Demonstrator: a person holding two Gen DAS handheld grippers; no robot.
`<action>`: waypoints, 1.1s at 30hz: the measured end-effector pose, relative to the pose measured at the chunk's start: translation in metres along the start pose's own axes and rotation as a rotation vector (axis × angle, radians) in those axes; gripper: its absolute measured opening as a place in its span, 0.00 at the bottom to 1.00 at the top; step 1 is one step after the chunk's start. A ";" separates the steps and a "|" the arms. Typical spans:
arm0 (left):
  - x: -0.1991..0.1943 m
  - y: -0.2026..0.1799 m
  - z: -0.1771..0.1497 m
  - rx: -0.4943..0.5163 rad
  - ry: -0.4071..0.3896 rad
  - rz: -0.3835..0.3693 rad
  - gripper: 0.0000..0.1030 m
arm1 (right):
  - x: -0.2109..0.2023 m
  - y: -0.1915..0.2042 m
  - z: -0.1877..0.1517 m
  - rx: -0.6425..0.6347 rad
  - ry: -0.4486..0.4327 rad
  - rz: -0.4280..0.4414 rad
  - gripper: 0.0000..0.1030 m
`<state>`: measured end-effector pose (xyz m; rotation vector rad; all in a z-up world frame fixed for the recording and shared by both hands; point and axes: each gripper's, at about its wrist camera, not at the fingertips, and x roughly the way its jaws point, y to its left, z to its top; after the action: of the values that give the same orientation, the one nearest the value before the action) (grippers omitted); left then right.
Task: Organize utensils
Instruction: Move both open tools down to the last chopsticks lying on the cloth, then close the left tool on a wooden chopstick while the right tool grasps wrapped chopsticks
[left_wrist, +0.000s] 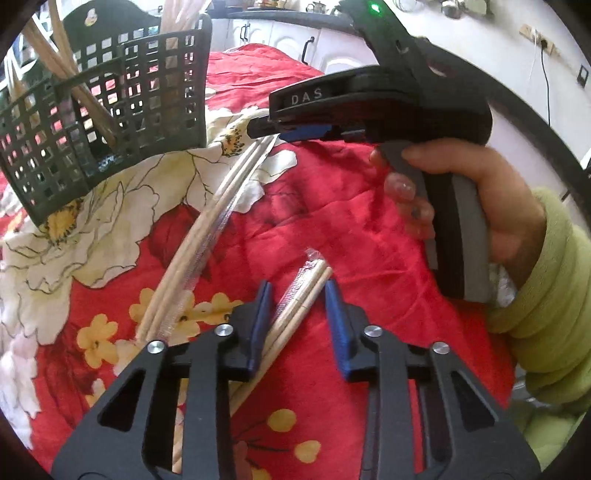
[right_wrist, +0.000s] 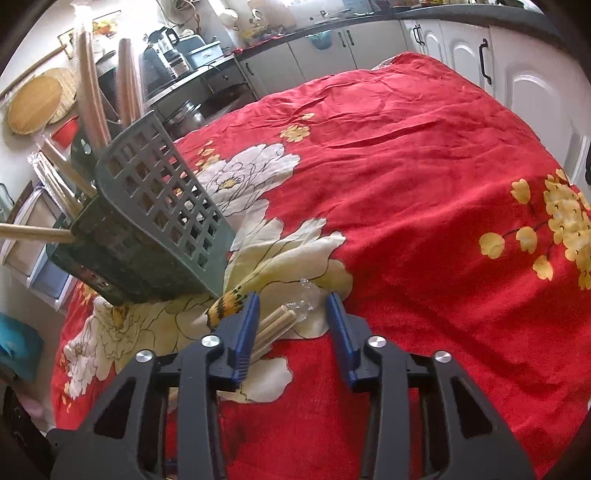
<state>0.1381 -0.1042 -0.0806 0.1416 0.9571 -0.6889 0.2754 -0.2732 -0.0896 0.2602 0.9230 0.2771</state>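
Both views bright, lit by diffuse daylight; colours saturated on the red cloth (right_wrist: 424, 192). Shadows soft and faint. Overexposure on the white wall (left_wrist: 480, 48) in the left wrist view and on the white cabinet doors (right_wrist: 528, 92) in the right wrist view. Strong fisheye bending; straight chopsticks (left_wrist: 207, 229) appear curved; dark vignette at all corners. Foreground sharp; far kitchen counter (right_wrist: 295, 33) soft and smeared. Small specular highlights on gripper screws (left_wrist: 372, 331)
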 end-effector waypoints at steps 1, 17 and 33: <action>0.001 -0.001 0.001 0.012 0.006 0.008 0.22 | 0.001 0.000 0.000 0.000 0.001 -0.003 0.30; 0.008 -0.017 0.004 0.096 0.016 0.090 0.17 | -0.007 -0.006 -0.002 0.039 -0.036 0.022 0.06; -0.036 0.001 -0.002 -0.024 -0.058 0.080 0.03 | -0.080 0.034 0.010 -0.055 -0.193 0.087 0.05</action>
<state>0.1236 -0.0856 -0.0537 0.1367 0.8988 -0.6047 0.2333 -0.2703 -0.0134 0.2717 0.7138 0.3505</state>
